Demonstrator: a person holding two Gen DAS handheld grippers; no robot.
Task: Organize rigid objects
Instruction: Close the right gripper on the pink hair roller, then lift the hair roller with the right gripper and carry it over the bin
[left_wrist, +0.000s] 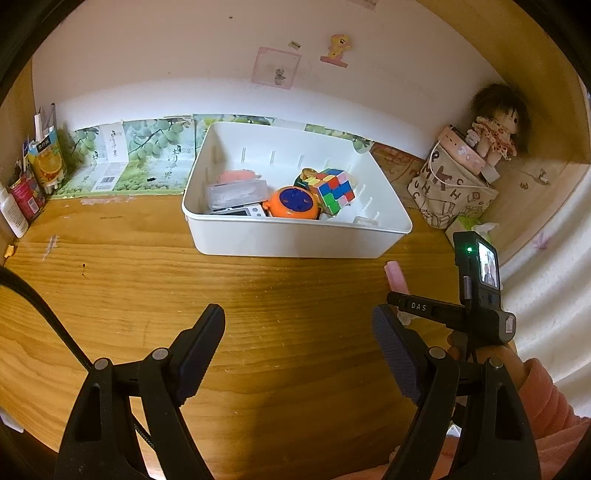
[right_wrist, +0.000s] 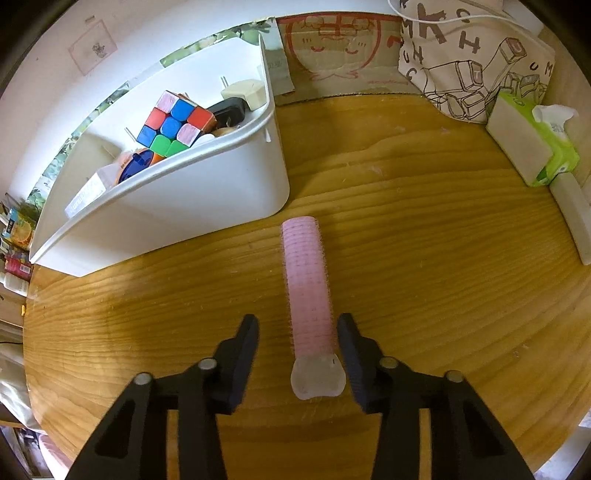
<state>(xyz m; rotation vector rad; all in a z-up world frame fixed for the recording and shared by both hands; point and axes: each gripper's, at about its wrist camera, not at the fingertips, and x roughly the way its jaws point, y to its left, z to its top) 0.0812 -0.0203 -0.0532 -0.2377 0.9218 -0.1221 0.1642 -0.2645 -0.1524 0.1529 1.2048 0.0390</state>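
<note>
Right hand-held gripper (right_wrist: 297, 347) tilted steeply over pink roller (right_wrist: 306, 288), pads seemingly apart.

A wooden counter (left_wrist: 122, 280) with strong grain fills the foreground under warm yellowish light. Behind the counter rises a white wall (left_wrist: 184, 55) bearing a pale pink square sticker (left_wrist: 276, 68) and, to its right, a small yellow cartoon sticker (left_wrist: 338, 47). Along the foot of that wall, green fruit-printed cardboard (left_wrist: 147, 155) stands propped. At the counter's right end a wooden side panel (left_wrist: 546, 74) closes off the corner; at its left end another wooden panel (left_wrist: 14, 103) does likewise.
</note>
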